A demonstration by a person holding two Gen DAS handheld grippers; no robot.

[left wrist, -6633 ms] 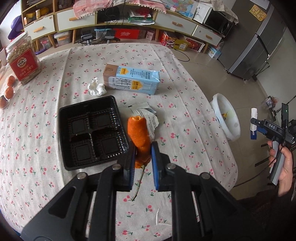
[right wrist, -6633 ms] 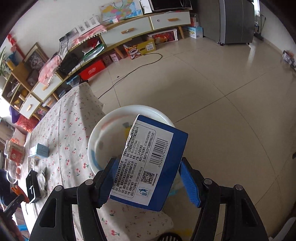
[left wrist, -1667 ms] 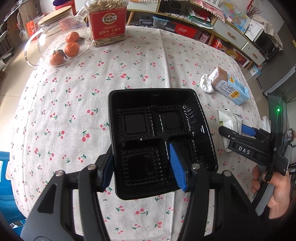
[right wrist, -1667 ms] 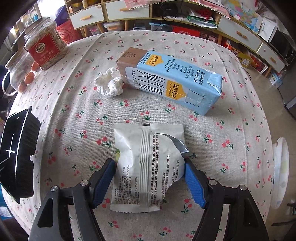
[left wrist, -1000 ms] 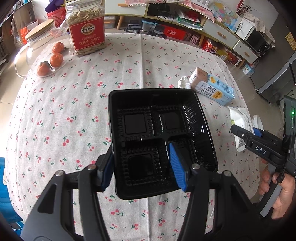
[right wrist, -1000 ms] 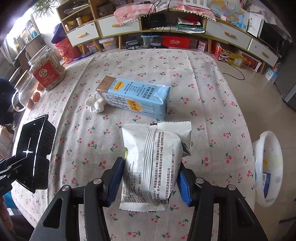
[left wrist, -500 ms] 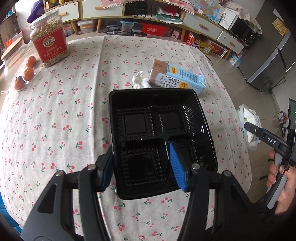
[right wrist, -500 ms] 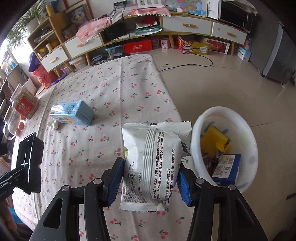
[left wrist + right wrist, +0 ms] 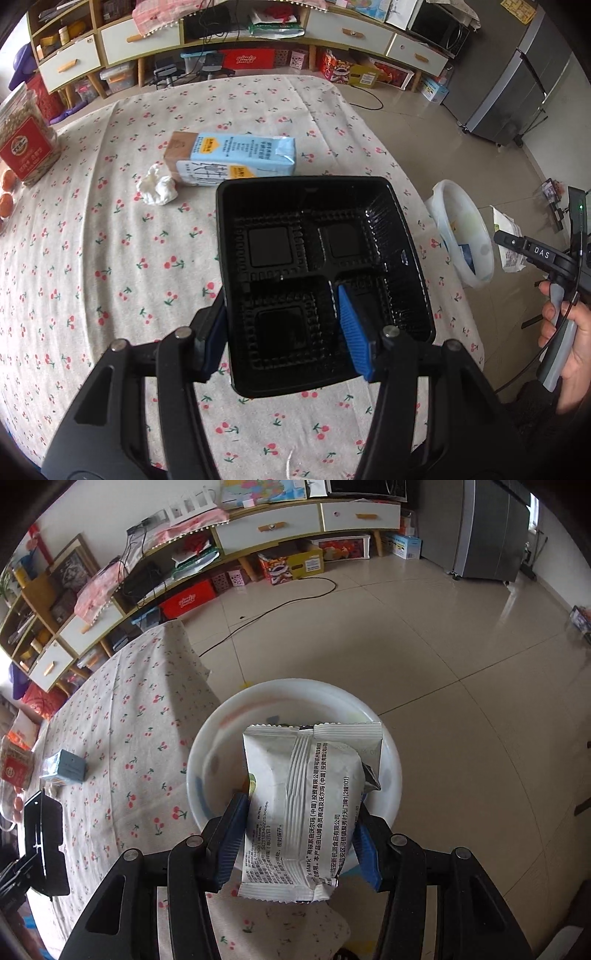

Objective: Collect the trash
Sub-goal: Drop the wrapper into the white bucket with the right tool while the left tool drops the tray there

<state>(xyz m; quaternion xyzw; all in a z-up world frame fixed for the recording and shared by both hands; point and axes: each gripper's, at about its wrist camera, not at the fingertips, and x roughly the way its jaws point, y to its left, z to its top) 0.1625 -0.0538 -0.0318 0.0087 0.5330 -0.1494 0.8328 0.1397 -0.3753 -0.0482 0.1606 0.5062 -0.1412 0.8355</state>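
My left gripper (image 9: 284, 332) is shut on a black plastic compartment tray (image 9: 317, 273), one finger inside it and one outside, held above the cherry-print tablecloth (image 9: 92, 258). My right gripper (image 9: 295, 845) is shut on a white snack wrapper (image 9: 306, 805) and holds it over the white trash bin (image 9: 218, 746) on the floor beside the table. The bin (image 9: 461, 236) and the wrapper (image 9: 508, 240) also show in the left wrist view. A blue milk carton (image 9: 232, 158) and a crumpled white tissue (image 9: 157, 186) lie on the table.
A red-labelled jar (image 9: 22, 144) and oranges (image 9: 5, 203) sit at the table's left edge. Shelves and drawers (image 9: 258, 33) line the far wall. A grey fridge (image 9: 487, 528) stands at the back right. A black cable (image 9: 280, 605) runs across the tiled floor.
My right gripper has carried the wrapper from beside the table to above the bin. My left gripper, holding the tray, has swung right towards the bin side.
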